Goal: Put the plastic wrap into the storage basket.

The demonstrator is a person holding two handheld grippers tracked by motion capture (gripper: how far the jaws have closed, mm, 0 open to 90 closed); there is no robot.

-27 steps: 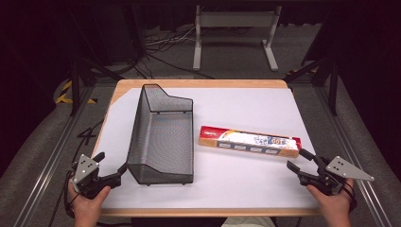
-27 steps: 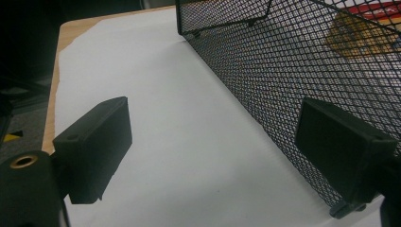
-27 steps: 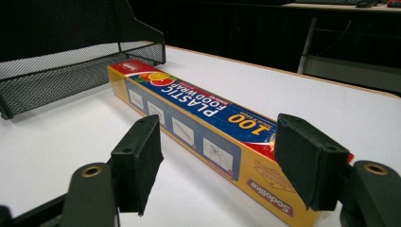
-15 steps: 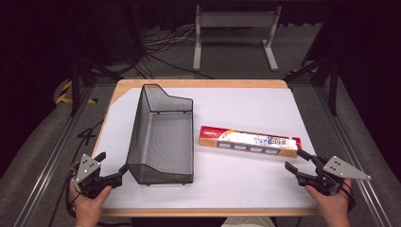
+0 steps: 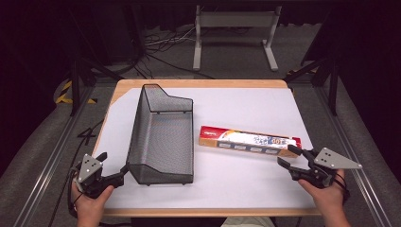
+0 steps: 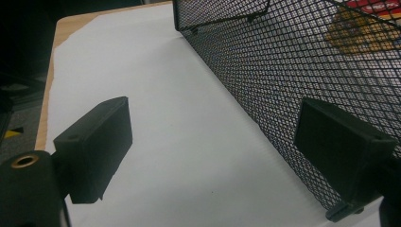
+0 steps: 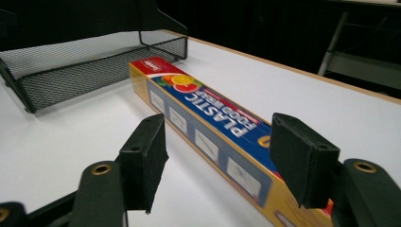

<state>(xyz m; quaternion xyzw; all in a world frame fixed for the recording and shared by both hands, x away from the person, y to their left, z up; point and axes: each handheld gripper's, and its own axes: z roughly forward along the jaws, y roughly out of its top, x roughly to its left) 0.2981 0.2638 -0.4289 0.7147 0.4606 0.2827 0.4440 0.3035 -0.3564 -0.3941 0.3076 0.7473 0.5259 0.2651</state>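
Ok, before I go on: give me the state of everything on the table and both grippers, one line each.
Mesh tray: upright on the table, empty, long axis running away from the person.
Plastic wrap box: closed, lying flat right of the tray, apart from it.
Left gripper: open, holding nothing, at the tray's near left corner.
Right gripper: open, holding nothing, jaws on either side of the box's near end.

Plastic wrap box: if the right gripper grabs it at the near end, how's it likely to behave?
The plastic wrap box is long and narrow, so lifted by one end it will probably droop or swing. It looks like thin cardboard, likely light but crushable under a hard squeeze. Flat sides mean it should slide, not roll. The right gripper is open at that end.
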